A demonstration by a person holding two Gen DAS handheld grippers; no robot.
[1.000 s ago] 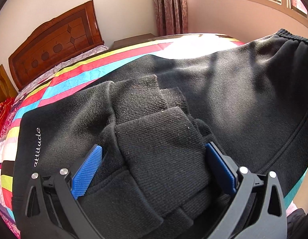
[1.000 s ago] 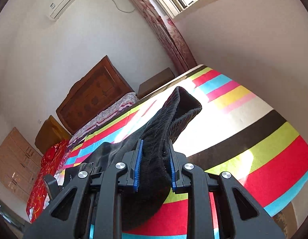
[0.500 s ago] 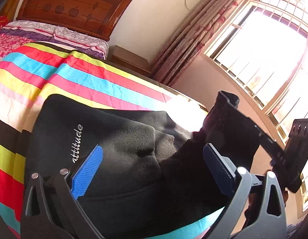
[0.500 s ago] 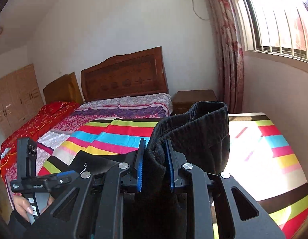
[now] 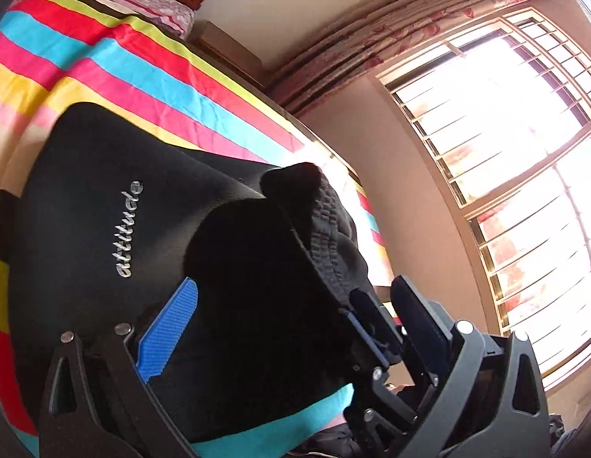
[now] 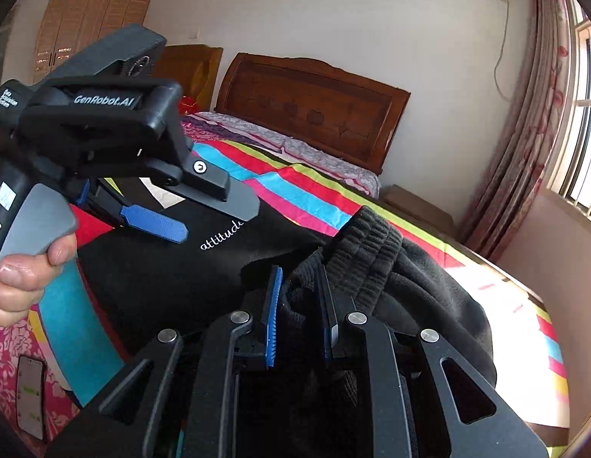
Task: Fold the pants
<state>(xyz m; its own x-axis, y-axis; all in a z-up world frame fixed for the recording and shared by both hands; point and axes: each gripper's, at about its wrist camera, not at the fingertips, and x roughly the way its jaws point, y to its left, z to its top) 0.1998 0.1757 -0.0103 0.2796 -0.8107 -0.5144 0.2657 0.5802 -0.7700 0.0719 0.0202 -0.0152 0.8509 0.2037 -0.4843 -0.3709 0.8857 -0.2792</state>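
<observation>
The pants (image 6: 372, 267) waistband has been carried over by the clamped right gripper (image 6: 299, 305); the left gripper (image 6: 154, 225), now spread, holds nothing. Fold nearly laid.

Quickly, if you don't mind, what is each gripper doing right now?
Left gripper: open, holding nothing.
Right gripper: shut on the pants at the waistband.
</observation>
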